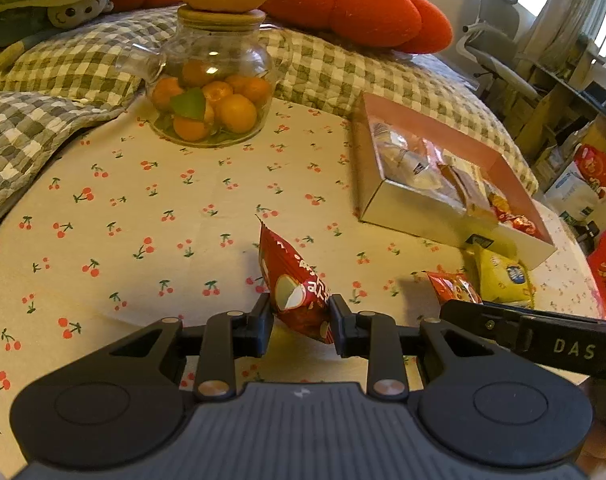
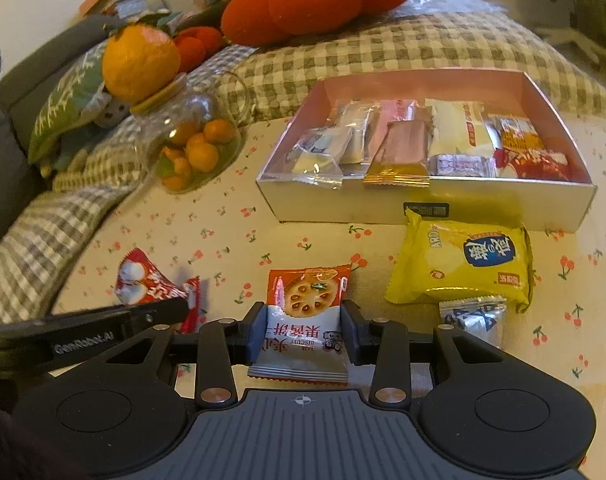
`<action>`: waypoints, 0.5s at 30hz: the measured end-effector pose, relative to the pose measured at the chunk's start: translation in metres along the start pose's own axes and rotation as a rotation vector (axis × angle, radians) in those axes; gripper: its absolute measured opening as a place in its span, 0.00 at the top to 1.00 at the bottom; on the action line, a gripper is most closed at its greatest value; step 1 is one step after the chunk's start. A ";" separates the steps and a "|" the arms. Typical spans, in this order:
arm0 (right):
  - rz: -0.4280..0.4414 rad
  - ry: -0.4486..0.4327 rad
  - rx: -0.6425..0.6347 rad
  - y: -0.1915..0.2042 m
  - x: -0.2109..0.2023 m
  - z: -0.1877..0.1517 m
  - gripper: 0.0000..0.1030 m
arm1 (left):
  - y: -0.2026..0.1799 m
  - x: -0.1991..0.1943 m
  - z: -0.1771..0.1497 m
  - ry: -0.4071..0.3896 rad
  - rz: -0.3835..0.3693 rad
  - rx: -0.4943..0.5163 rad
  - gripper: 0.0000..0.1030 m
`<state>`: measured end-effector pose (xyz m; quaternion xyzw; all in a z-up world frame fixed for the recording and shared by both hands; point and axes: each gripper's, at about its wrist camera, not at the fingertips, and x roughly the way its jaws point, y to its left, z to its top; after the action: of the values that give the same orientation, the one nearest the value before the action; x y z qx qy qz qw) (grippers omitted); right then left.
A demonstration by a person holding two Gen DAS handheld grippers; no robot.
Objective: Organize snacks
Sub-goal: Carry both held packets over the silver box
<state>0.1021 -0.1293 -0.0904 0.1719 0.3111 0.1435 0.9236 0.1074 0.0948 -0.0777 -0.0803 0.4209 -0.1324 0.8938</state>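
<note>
In the left wrist view, one red snack packet (image 1: 299,288) is gripped between the two fingers of the left gripper (image 1: 302,320), above the cherry-print cloth (image 1: 143,208). One glass jar (image 1: 213,80) of small oranges is seen behind, and one open box (image 1: 387,196) of snacks at the right.

In the right wrist view, one biscuit packet (image 2: 306,320) is clamped by the right gripper (image 2: 303,334). One yellow packet (image 2: 463,268) and one silver packet (image 2: 473,316) are lying on the cloth, just before the box.
</note>
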 end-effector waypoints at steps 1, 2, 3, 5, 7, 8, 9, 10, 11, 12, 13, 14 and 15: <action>0.007 0.003 0.012 -0.002 -0.002 0.001 0.63 | -0.001 -0.001 0.001 0.000 -0.004 -0.001 0.74; 0.012 0.006 0.022 -0.003 -0.005 0.003 0.63 | -0.003 -0.001 0.002 0.001 -0.009 -0.002 0.74; 0.015 0.007 0.031 -0.005 -0.007 0.004 0.63 | -0.005 -0.001 0.003 0.002 -0.013 -0.002 0.74; 0.022 0.005 0.049 -0.008 -0.012 0.007 0.63 | -0.009 -0.002 0.004 0.002 -0.020 -0.003 0.74; 0.026 0.002 0.069 -0.013 -0.018 0.010 0.63 | -0.013 -0.003 0.006 0.003 -0.028 -0.001 0.74; 0.026 -0.001 0.078 -0.015 -0.020 0.012 0.63 | -0.016 -0.003 0.007 0.002 -0.034 0.000 0.74; 0.027 -0.005 0.085 -0.017 -0.023 0.013 0.63 | -0.019 -0.004 0.007 0.003 -0.043 0.002 0.74; 0.027 -0.010 0.091 -0.020 -0.025 0.015 0.63 | -0.021 -0.003 0.009 0.003 -0.050 0.003 0.74; 0.025 -0.015 0.097 -0.023 -0.028 0.016 0.63 | -0.024 -0.004 0.009 0.003 -0.056 0.005 0.74; 0.023 -0.019 0.106 -0.026 -0.030 0.018 0.63 | -0.027 -0.004 0.010 0.004 -0.064 0.009 0.74; 0.022 -0.022 0.117 -0.030 -0.032 0.019 0.63 | -0.030 -0.003 0.011 0.005 -0.069 0.012 0.74; 0.020 -0.026 0.128 -0.033 -0.034 0.020 0.63 | -0.032 -0.004 0.011 0.006 -0.074 0.014 0.74; 0.016 -0.030 0.139 -0.037 -0.036 0.021 0.63 | -0.035 -0.004 0.011 0.006 -0.079 0.017 0.74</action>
<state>0.0941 -0.1807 -0.0708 0.2402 0.3051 0.1265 0.9128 0.1072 0.0629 -0.0585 -0.0889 0.4191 -0.1716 0.8871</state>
